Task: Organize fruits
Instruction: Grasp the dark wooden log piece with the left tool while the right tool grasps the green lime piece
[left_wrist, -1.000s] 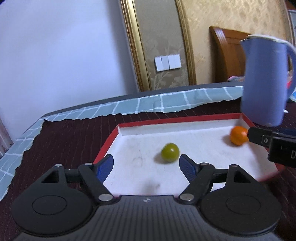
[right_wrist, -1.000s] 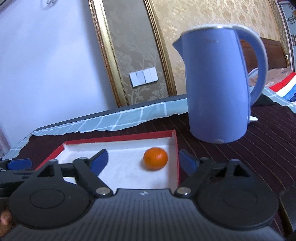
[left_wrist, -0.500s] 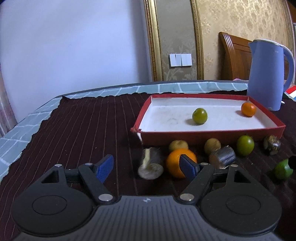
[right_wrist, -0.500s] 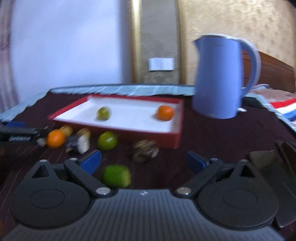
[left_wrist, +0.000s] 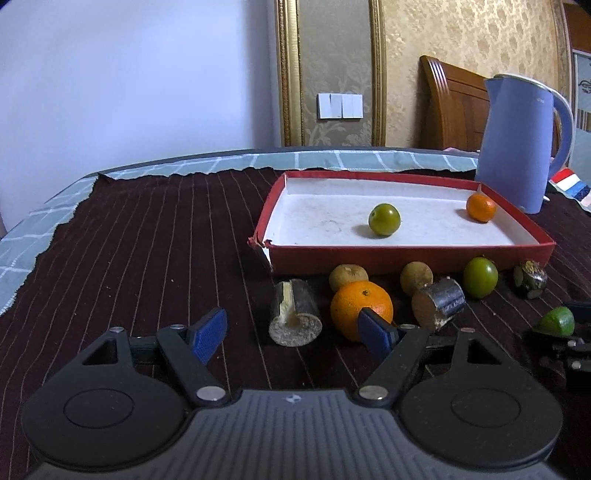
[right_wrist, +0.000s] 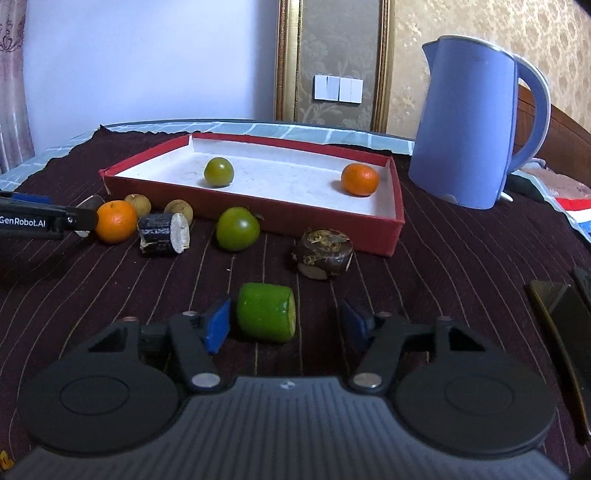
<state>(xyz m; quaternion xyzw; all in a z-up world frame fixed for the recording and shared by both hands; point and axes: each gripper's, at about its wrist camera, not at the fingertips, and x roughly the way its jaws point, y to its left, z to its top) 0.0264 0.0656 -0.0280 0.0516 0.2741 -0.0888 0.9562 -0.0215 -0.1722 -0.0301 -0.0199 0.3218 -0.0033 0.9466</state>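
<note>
Right gripper (right_wrist: 282, 321), jaws closing: a cut green lime piece (right_wrist: 266, 312) lies between the blue pads, touching the left pad (right_wrist: 218, 325) and clear of the right one. Left gripper (left_wrist: 295, 332), jaws wide and holding nothing: a sugarcane stub (left_wrist: 295, 312) lies beyond the gap, and an orange (left_wrist: 360, 306) sits at 1 o'clock behind the right pad. Red tray (right_wrist: 395, 232), white inside, at 12 o'clock, containing a green fruit (right_wrist: 218, 171) and a tangerine (right_wrist: 359, 179), well apart. Dark striped cloth (right_wrist: 443, 266) covers the table; a blue kettle (right_wrist: 469, 125) stands at 2 o'clock, with a wall switch (right_wrist: 338, 88) behind.
</note>
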